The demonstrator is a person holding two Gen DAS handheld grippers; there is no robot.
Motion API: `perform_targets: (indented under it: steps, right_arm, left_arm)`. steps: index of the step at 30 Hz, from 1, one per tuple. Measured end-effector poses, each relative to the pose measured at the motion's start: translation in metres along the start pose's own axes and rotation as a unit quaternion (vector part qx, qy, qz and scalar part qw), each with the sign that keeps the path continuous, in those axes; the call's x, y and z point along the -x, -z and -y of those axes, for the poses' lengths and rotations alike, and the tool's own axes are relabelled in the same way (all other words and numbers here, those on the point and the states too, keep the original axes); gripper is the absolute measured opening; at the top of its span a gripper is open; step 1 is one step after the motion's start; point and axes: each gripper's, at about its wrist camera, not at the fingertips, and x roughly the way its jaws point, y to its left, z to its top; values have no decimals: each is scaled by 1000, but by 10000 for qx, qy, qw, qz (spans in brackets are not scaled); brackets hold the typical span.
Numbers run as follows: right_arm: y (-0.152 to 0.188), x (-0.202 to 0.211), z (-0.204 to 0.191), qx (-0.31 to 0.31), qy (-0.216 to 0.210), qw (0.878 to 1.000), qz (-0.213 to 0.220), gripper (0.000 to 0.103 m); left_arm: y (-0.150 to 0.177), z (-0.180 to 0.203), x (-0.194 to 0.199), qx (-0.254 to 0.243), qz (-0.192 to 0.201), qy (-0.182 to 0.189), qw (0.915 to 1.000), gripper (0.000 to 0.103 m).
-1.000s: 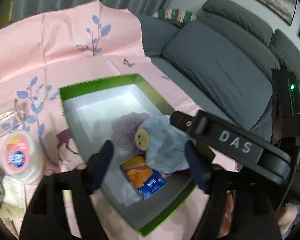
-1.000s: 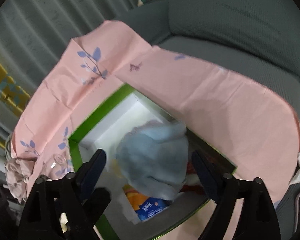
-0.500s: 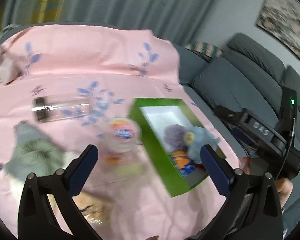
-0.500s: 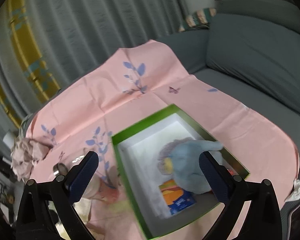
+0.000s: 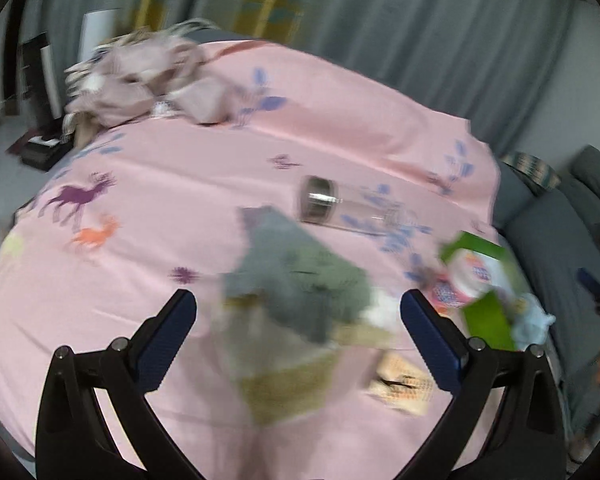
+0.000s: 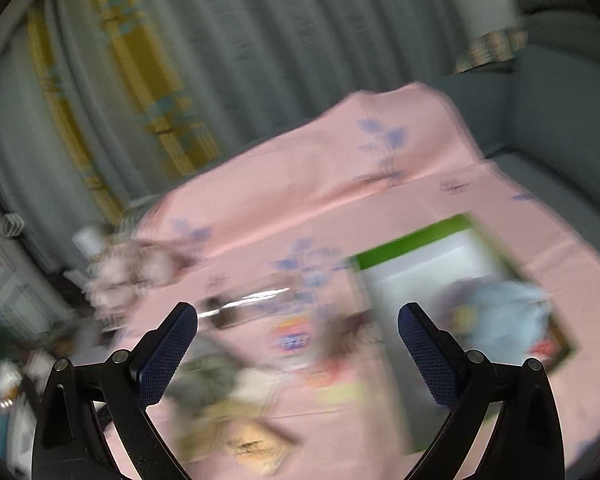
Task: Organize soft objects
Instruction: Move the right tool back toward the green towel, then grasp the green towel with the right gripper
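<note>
A grey-green soft cloth (image 5: pixel 300 280) lies crumpled on the pink sheet (image 5: pixel 160 200), just ahead of my left gripper (image 5: pixel 298 320), which stands wide open and empty. The green box (image 6: pixel 416 252) with a white inside holds a light blue plush toy (image 6: pixel 504 316); both views are blurred. The same box (image 5: pixel 488 316) and the blue plush (image 5: pixel 534 320) show at the right edge of the left wrist view. My right gripper (image 6: pixel 298 328) is wide open with nothing between its fingers, above the sheet to the left of the box.
A clear bottle with a dark cap (image 5: pixel 340 208) lies on its side. A round white tub with a colourful lid (image 5: pixel 476 272) sits by the box. A beige crumpled garment (image 5: pixel 148 84) lies at the far left; a flat tan packet (image 5: pixel 404 384) is near. Grey sofa (image 6: pixel 560 112) on the right.
Both grippers have pulled away from the box and swung left, leaving the blue plush inside it. The left view now faces the grey-green cloth. Both sets of jaws have widened.
</note>
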Motion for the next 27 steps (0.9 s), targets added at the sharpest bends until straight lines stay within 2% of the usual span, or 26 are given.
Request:
perform_targets:
  steps: [2,6,8,10,13,15,18,21,23,25,27]
  right_arm:
    - [8,-12,-24,168,-435,9987,-221,101]
    - [27,-51,-69,461,-644,9946,-678,101]
    - [39,-81,-90,619,-591,9913,-998,101]
    - [55,-113,-106,784,-340,9885,-1247,100]
    - [73,-148,-109,823,-195,9847,-1525,90]
    - [82,-173,-103,594,-139,9829,-1739,88]
    - [100,-203,-95,535,150,9807,-1877,78]
    - [117,-225,-89,732,417,9759,-2015,63]
    - [123,-230,-87,800,521,9745,-2032,40]
    - [122,-223,-87,810,464,9774,-1895,24]
    - [118,-212,-94,929,335,9790,-1785,20]
  left_arm:
    - [-3,-13,-9,149,-123,-315,9993,101]
    - [-6,-31,-16,420,-226,-462,9978,101]
    - [-6,-34,-17,492,-282,-452,9974,101]
    - [-5,-37,-16,471,-312,-457,9974,101]
    - [-6,-41,-11,471,-223,-472,9975,101]
    - [-6,-44,-8,466,-164,-521,9974,100]
    - [-8,-50,-5,432,-63,-775,9960,100]
    - [-8,-56,-5,477,-97,-806,9956,99]
    - [-8,-59,-5,537,-123,-764,9956,99]
    - [-8,-61,-4,537,-110,-798,9953,99]
    - [-8,-62,-3,531,-108,-846,9949,99]
